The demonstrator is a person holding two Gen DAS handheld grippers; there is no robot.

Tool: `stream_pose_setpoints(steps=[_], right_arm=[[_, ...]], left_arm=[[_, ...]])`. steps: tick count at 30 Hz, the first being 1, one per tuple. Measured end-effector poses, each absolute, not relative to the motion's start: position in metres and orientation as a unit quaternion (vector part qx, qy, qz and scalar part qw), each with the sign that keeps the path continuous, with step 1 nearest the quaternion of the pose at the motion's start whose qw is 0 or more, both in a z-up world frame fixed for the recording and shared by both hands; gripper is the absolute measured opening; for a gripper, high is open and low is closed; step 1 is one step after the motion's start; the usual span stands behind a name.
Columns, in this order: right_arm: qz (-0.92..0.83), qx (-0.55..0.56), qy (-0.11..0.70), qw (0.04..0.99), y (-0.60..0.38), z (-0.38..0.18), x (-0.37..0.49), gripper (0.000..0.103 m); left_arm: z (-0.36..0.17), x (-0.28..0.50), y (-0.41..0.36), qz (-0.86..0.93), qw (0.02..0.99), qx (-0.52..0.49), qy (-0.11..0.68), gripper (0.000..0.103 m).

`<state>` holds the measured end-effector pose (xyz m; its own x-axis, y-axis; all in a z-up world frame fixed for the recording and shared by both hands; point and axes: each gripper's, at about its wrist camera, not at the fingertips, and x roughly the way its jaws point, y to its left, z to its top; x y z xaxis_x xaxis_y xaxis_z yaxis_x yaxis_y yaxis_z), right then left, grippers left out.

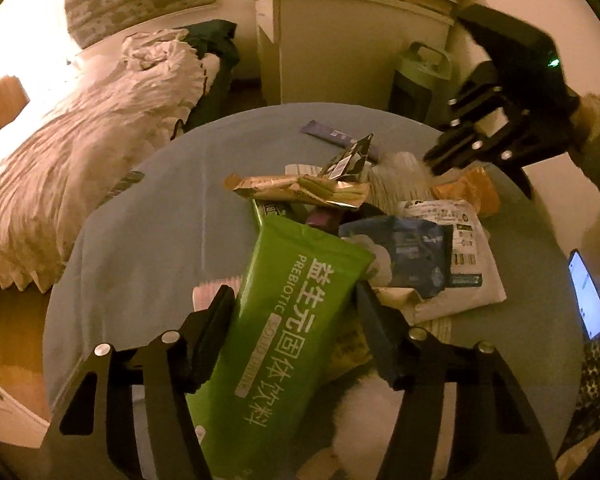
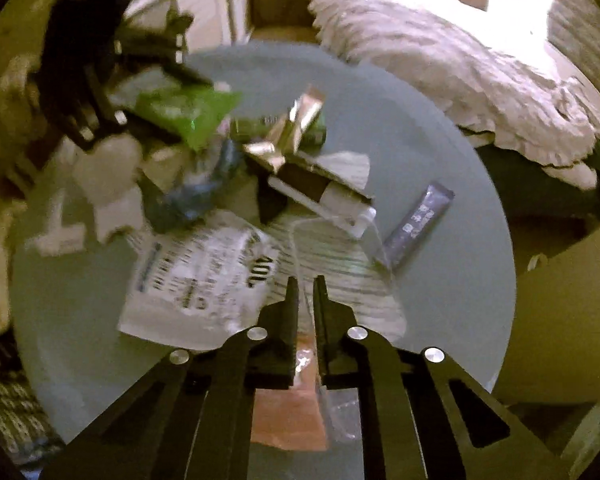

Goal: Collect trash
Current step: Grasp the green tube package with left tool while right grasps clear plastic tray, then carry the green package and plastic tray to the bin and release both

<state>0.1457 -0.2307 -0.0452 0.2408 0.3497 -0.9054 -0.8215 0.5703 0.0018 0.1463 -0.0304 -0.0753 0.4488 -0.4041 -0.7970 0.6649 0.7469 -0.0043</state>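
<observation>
A: Left claw [image 1: 294, 312] state?
B: Half open, green pouch [image 1: 288, 320] between its fingers [image 1: 216, 320], both pads against the pouch edges. Pouch runs forward from the claw onto the trash pile on the round tabletop [image 1: 140, 240].
A: Right claw [image 2: 306, 292]?
B: Nearly shut, pinching a thin clear plastic wrapper [image 2: 342, 404]; an orange packet [image 2: 288, 416] lies under the fingers. White label bag [image 2: 196, 280] just ahead-left of it, purple sachet [image 2: 418, 224] ahead-right, gold wrapper [image 2: 288, 136] further ahead.
</observation>
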Motion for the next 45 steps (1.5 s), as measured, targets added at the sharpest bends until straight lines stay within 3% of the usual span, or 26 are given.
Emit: stream_pose_setpoints(steps=[13, 18, 20, 21, 22, 24, 26, 31, 33, 34, 37, 45], right_arm=[[0.365, 0.078, 0.394, 0.84, -0.302, 0.025, 0.099, 0.006], [0.303, 0.049, 0.393, 0.867, -0.31, 0.022, 0.093, 0.006], [0.268, 0.019, 0.403, 0.875, -0.313, 0.012, 0.098, 0.022], [0.263, 0.02, 0.42, 0.868, -0.315, 0.004, 0.106, 0.063], [0.254, 0.023, 0.433, 0.865, -0.315, -0.003, 0.111, 0.092], [0.253, 0.04, 0.445, 0.858, -0.316, -0.016, 0.12, 0.092], [0.263, 0.027, 0.454, 0.851, -0.309, -0.025, 0.123, 0.084], [0.246, -0.048, 0.494, 0.833, -0.285, -0.055, 0.128, 0.031], [0.244, -0.031, 0.48, 0.842, -0.29, -0.052, 0.121, 0.021], [0.245, -0.013, 0.472, 0.847, -0.296, -0.048, 0.118, 0.01], [0.25, 0.068, 0.428, 0.866, -0.327, -0.022, 0.103, 0.004], [0.231, 0.252, 0.292, 0.893, -0.432, 0.036, 0.039, 0.003]], left_arm=[[-0.011, 0.108, -0.015, -0.277, 0.895, 0.039, 0.348, 0.051], [0.013, 0.085, -0.026, -0.274, 0.905, 0.01, 0.325, 0.051], [0.02, 0.077, -0.03, -0.277, 0.907, -0.006, 0.318, 0.051], [0.022, 0.074, -0.032, -0.277, 0.908, -0.013, 0.315, 0.051], [0.023, 0.071, -0.036, -0.276, 0.908, -0.021, 0.314, 0.051], [0.022, 0.066, -0.044, -0.272, 0.908, -0.028, 0.316, 0.051], [0.018, 0.065, -0.05, -0.268, 0.907, -0.033, 0.323, 0.051], [0.007, 0.069, -0.065, -0.253, 0.903, -0.047, 0.344, 0.051], [0.006, 0.071, -0.069, -0.253, 0.902, -0.057, 0.346, 0.051], [0.006, 0.071, -0.074, -0.255, 0.902, -0.057, 0.345, 0.051], [0.01, 0.074, -0.088, -0.265, 0.901, -0.049, 0.339, 0.051], [0.023, 0.083, -0.167, -0.333, 0.886, -0.038, 0.319, 0.051]])
